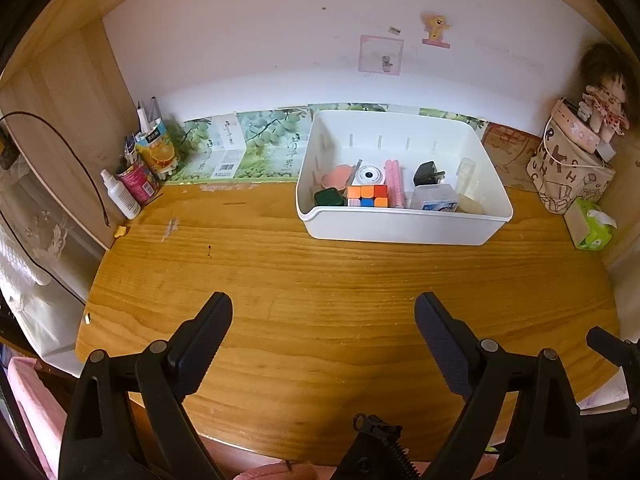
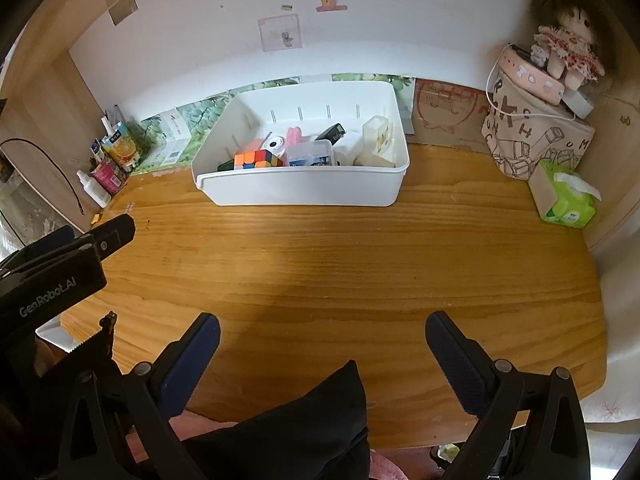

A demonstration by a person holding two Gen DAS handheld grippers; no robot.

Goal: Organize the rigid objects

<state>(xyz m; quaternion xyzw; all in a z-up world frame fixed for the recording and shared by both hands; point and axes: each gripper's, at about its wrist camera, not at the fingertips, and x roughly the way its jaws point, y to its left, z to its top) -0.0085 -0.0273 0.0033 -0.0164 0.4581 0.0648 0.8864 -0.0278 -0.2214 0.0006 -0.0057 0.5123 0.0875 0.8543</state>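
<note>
A white plastic bin stands at the back of the wooden desk; it also shows in the right wrist view. Inside lie a Rubik's cube, a dark green box, a round white gadget, a pink stick, a black plug adapter, a clear plastic case and other small items. My left gripper is open and empty above the desk's front. My right gripper is open and empty too, near the front edge.
Bottles and cartons stand in the back left corner. A patterned bag with a doll on it and a green tissue pack sit at the right. The left gripper's body shows at the left of the right wrist view. Dark cloth lies below.
</note>
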